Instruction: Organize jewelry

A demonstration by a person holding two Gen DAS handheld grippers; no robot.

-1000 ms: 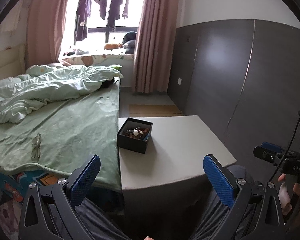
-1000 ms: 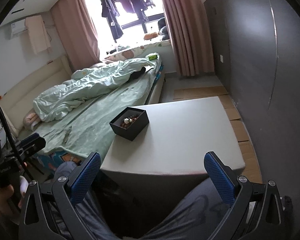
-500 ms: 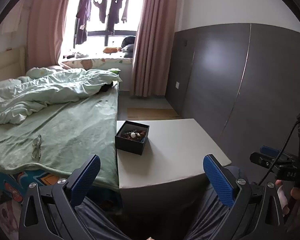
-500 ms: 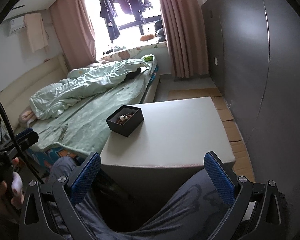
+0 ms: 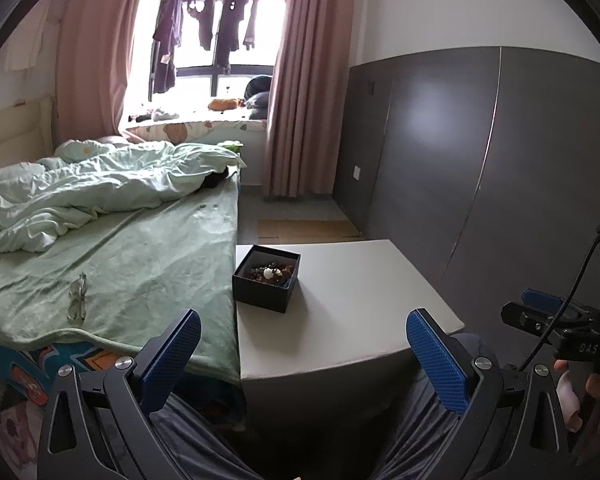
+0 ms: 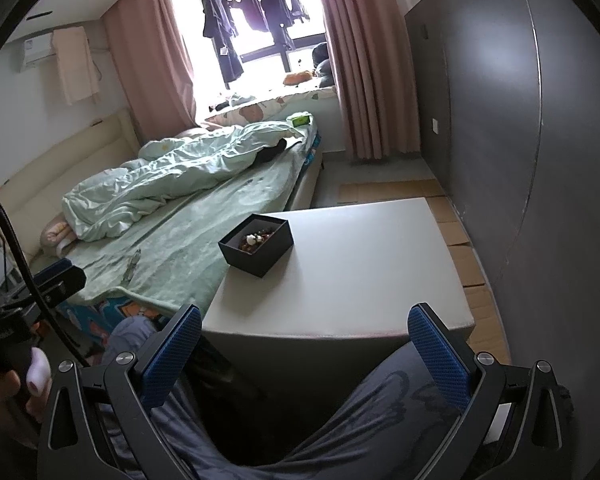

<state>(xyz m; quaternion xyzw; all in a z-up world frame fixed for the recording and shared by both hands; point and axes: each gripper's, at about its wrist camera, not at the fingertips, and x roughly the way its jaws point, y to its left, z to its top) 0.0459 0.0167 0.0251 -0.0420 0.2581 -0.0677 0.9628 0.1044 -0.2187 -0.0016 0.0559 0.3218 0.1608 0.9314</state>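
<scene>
A black box point(image 5: 267, 277) sits on the white table point(image 5: 352, 292) at its edge next to the bed point(image 5: 140, 256), holding what look like beads, too small to identify. The left gripper point(image 5: 302, 346) and right gripper point(image 6: 304, 340) hover well short of it, fingers wide apart, empty.

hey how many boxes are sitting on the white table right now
1: a black open box holding jewelry, near the table's bed-side edge. Nothing else sits on it.

Matt black box point(image 5: 266, 286), smooth matt table point(image 5: 352, 304), soft cloth bedspread point(image 5: 140, 264), glossy wall panels point(image 5: 480, 152)
</scene>
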